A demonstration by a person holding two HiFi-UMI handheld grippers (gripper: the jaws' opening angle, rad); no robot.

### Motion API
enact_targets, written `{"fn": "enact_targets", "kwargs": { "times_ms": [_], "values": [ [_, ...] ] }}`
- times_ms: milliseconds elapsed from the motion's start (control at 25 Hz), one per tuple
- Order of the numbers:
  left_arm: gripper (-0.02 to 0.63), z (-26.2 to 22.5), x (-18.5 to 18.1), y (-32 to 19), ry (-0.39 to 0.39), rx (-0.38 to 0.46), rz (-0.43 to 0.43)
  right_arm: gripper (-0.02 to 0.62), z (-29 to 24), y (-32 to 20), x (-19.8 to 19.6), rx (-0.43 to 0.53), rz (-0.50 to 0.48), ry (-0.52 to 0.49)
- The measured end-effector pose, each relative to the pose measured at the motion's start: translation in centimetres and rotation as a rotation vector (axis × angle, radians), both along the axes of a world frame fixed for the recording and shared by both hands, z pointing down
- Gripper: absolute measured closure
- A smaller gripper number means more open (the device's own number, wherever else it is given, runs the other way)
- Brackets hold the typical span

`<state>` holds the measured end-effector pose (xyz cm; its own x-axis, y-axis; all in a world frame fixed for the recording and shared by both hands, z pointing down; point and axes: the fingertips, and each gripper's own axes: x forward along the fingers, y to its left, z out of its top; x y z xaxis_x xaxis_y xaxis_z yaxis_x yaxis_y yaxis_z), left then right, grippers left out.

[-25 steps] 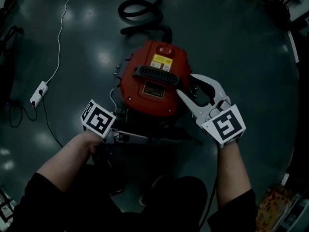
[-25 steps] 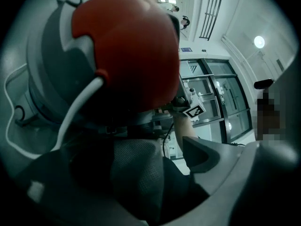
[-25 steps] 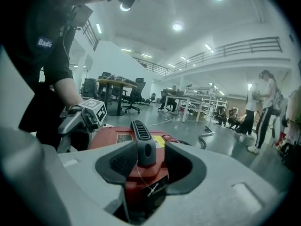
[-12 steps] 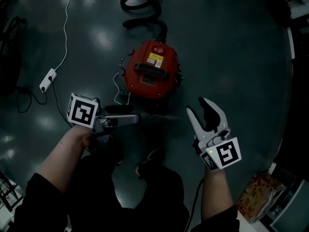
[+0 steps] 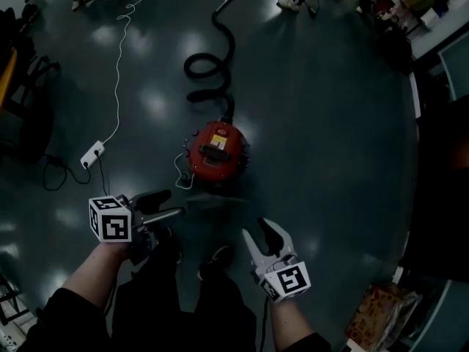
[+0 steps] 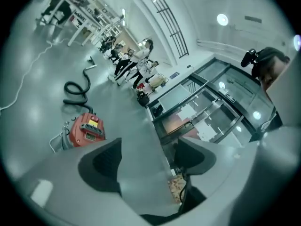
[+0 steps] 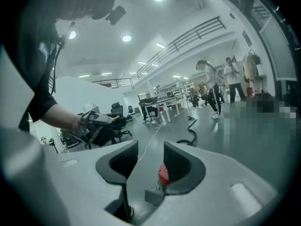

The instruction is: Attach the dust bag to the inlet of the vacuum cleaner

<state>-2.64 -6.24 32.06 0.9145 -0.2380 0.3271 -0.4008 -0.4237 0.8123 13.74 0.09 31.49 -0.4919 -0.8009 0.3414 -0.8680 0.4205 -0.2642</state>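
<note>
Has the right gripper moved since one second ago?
Yes. In the head view the right gripper was at the red vacuum cleaner's right side; now it is well apart from it, nearer the person, with bare floor between them.

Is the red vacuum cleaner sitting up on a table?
No, the red vacuum cleaner sits right on the dark floor, with its black hose curling away across that floor.
</note>
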Motion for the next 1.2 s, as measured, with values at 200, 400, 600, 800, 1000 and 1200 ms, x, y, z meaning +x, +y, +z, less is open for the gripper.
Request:
{"fn": "enact_targets", "kwargs": {
  "times_ms": [200,400,600,800,1000,1200],
  "values": [
    [0.236,-7.7,1.1,2.7,-0.038,0.138,-0.072,0.425,-5.8,3.2,-1.7,0.030,-0.064,-0.033],
    [0.268,-13.9,1.4,6.0,-0.180,0.374,-0.068,0.425,-8.4,5.6,-2.7,0.056,-0.090,-0.056],
    [0.363,-18.0,-1.4,8.5,-0.257,0.556,-0.072,0.440,-12.1,7.9,-5.6,0.109,-0.092,-0.036],
    [0.449,-19.8,-6.8,11.2,-0.219,0.639,-0.121,0.469,-14.3,11.0,-10.4,0.132,-0.056,0.004],
    [0.466,-19.6,-12.6,15.3,-0.154,0.691,-0.053,0.469,-16.2,13.9,-15.8,0.113,0.060,0.016],
    [0.482,-21.5,-16.5,18.8,-0.123,0.772,0.005,0.481,-18.7,16.2,-21.8,0.124,0.075,0.006]
  ]
}}
